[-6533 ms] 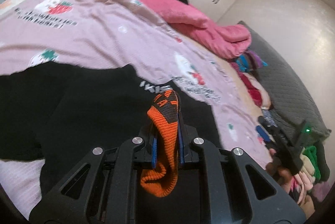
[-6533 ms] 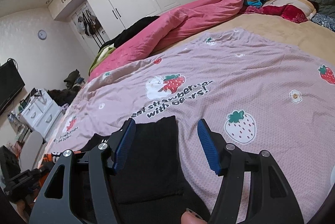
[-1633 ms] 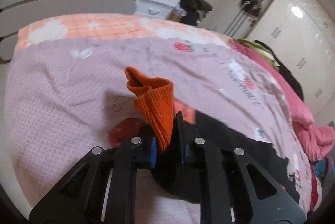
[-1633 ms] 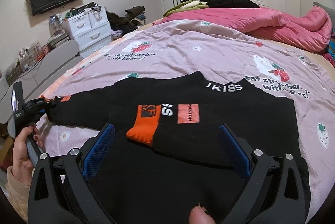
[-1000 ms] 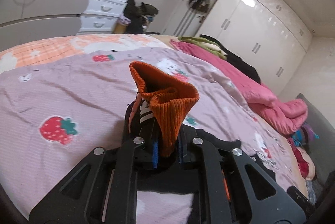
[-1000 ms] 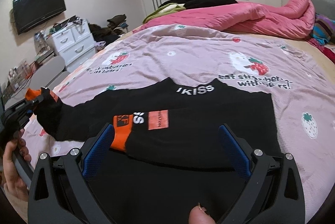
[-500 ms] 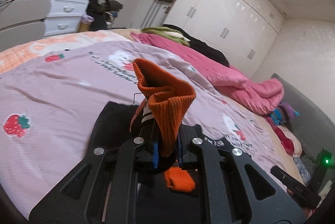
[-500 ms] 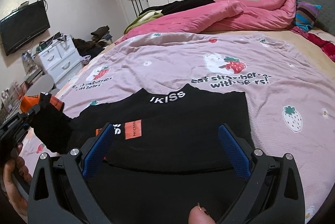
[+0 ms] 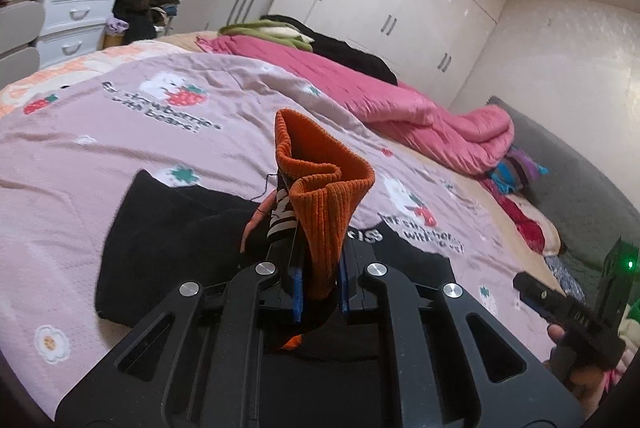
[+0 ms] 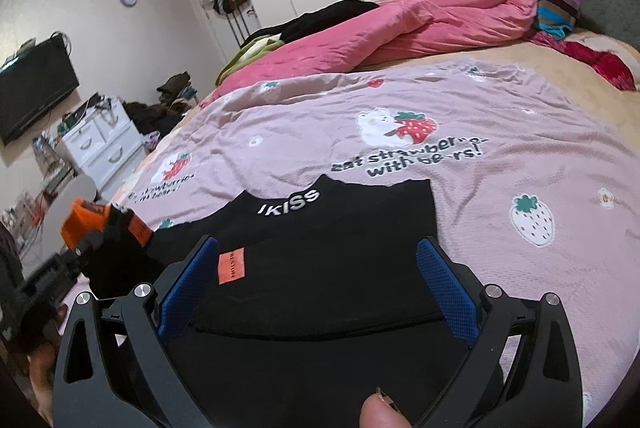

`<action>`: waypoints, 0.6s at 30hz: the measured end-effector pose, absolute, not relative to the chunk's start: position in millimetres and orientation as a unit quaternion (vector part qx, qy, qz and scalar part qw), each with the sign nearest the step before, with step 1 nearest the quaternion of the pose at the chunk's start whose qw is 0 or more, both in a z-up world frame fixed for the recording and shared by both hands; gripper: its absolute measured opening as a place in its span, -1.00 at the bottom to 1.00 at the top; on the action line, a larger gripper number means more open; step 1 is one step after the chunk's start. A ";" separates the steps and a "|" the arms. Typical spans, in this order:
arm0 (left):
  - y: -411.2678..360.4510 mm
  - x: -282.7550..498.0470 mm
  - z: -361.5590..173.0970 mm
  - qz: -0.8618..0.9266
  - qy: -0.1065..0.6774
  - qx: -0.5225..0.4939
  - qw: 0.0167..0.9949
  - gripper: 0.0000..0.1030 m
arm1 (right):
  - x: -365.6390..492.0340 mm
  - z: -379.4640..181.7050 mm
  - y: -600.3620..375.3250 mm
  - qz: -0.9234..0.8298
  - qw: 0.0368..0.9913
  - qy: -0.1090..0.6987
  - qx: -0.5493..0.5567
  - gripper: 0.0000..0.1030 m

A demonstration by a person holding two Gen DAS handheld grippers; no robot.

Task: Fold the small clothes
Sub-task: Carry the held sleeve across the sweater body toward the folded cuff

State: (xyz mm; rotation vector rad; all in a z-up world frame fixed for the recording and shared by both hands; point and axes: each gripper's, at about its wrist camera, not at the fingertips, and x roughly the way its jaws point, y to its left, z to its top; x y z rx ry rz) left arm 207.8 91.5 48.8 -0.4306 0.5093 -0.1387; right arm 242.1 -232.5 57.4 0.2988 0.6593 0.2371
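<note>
Sleeve fold, black sweater point(image 10: 320, 260) flat on the pink strawberry bedspread point(image 10: 500, 167).
Your left gripper point(image 9: 319, 286) pinches the orange cuff point(image 9: 320, 203), lifted over the body; your right gripper point(image 10: 318, 284) hovers, fingers spread wide, above the sweater's near edge. Bare bedspread lies beyond collar and right hem.

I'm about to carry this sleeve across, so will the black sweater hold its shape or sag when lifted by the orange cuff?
Probably sags: the black sweater lies limp on the bedspread. The orange cuff, pinched in the left gripper, looks thicker-ribbed, so likely grips well.
</note>
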 end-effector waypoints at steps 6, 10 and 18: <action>65.6 219.0 41.2 -0.095 0.271 -0.194 0.938 -0.89 | 241.3 54.7 -255.9 0.097 0.926 0.323 0.172 0.91; 47.2 227.0 36.6 -0.113 0.284 -0.178 0.935 -0.94 | 241.1 52.5 -267.7 0.087 0.923 0.324 0.187 0.91; 15.9 237.0 23.1 -0.140 0.312 -0.152 0.927 -0.94 | 243.0 48.2 -278.5 0.075 0.920 0.329 0.199 0.91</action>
